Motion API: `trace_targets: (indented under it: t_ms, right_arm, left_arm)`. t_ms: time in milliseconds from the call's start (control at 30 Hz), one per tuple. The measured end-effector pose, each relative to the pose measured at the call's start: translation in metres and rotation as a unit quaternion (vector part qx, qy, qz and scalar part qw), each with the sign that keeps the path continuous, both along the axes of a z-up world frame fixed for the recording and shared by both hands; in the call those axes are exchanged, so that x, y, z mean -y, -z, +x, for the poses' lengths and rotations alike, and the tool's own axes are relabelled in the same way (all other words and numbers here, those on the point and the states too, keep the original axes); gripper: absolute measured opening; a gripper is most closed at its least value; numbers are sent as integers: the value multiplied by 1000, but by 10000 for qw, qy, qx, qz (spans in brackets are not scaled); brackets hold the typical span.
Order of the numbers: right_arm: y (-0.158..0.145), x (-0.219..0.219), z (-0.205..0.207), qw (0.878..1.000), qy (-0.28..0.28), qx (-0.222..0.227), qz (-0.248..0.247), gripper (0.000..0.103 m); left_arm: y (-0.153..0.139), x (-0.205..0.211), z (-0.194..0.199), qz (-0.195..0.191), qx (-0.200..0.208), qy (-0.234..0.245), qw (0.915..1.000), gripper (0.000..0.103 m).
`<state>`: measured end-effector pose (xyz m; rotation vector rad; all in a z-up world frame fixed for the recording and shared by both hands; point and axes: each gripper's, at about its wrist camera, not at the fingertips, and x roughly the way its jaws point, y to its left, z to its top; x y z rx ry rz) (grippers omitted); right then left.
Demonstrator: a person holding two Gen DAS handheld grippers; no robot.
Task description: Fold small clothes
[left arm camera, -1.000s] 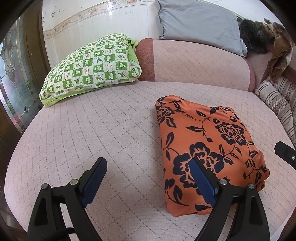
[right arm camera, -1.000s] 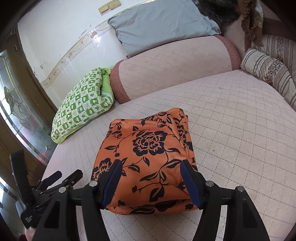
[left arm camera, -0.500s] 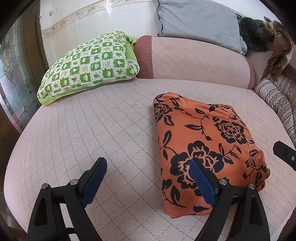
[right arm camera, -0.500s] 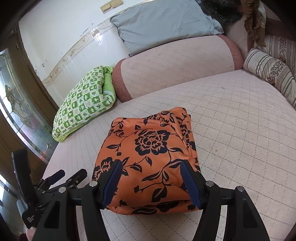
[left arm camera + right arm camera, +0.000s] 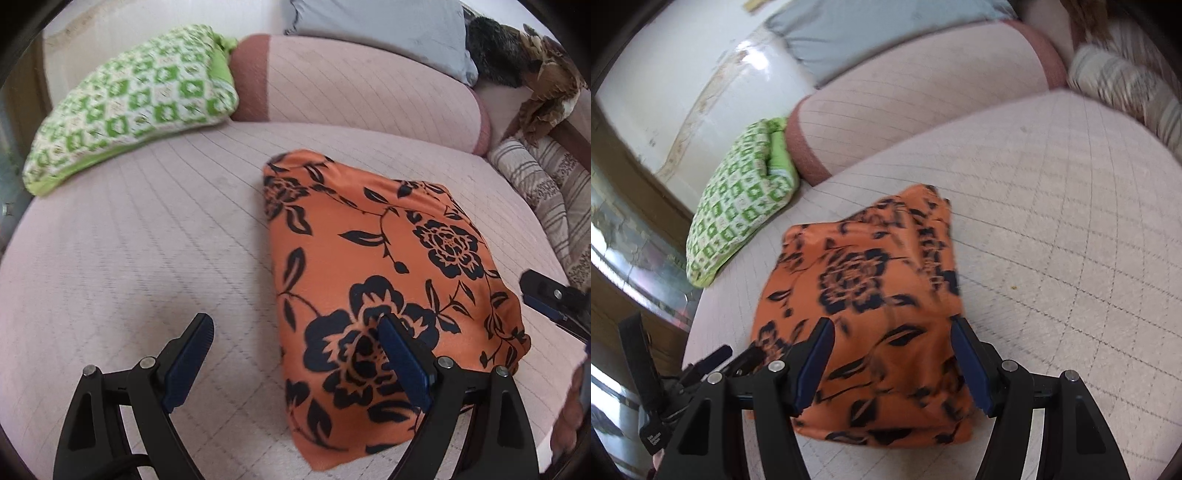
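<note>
An orange garment with black flowers (image 5: 380, 266) lies folded into a compact bundle on the pink quilted bed (image 5: 147, 251). My left gripper (image 5: 295, 354) is open and empty at the bundle's near left edge, with its right finger over the cloth. My right gripper (image 5: 892, 358) is open, its jaws straddling the near end of the garment (image 5: 871, 317) without closing on it. The right gripper's tip shows in the left wrist view (image 5: 550, 299), and the left gripper shows at the lower left of the right wrist view (image 5: 713, 365).
A green patterned pillow (image 5: 133, 103) lies at the back left. A pink bolster (image 5: 365, 85) runs along the back with a grey pillow (image 5: 380, 26) above it. A striped cushion (image 5: 546, 192) and a brown cloth (image 5: 550, 88) sit at the right. A window frame (image 5: 624, 236) is at the left.
Both grippers have moved forward and lower toward the bundle, which now looks larger in both views. The right wrist view is motion-blurred. Both stay open.
</note>
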<state>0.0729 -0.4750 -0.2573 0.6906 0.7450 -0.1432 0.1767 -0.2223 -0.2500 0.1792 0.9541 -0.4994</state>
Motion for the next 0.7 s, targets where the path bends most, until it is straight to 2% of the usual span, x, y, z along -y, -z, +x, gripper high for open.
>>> trace_targets:
  t_ms: [133,333,533,700]
  right_arm:
    - [15,29,13,9992,-25,-94,398,69]
    - [36,55,31,9941,-290,-171,1034,69]
    - [59,65,40,9864,-600,-270,1507,70]
    - [71,58,58,9771,-923,-326,1889,71]
  left_arm:
    - [1,6,12,-211,-205,224,9993,91]
    - [7,14,25,-588,-733,793,9924,91]
    - [12,15,25,-713,-810,1173,9872,91]
    - [18,18,33,-813,-973,1208,9845,91]
